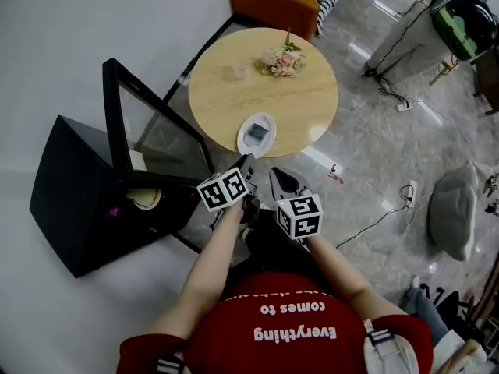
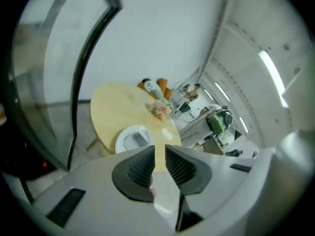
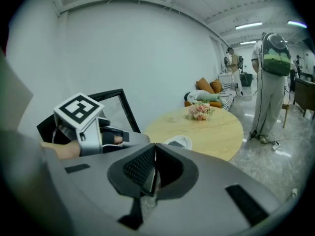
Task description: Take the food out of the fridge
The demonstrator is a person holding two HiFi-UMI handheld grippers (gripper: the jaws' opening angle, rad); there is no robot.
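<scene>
The food point(image 1: 145, 199) sat inside the open fridge point(image 1: 70, 201) at the left of the head view. Your left gripper point(image 2: 159, 152), just right of it, held its jaws slightly apart and empty; your right gripper point(image 3: 154, 147) was closed on nothing.

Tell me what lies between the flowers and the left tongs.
A white plate on the table, seen in the head view between the flowers and the left tongs.

The left forearm point(image 1: 204, 269) and right forearm point(image 1: 337, 265) reach forward side by side, with both grippers close together and tilted downward. The left gripper point(image 2: 159, 155) has its jaws slightly apart with nothing between them. The right gripper point(image 3: 154, 155) has its jaws pressed together and is empty.
</scene>
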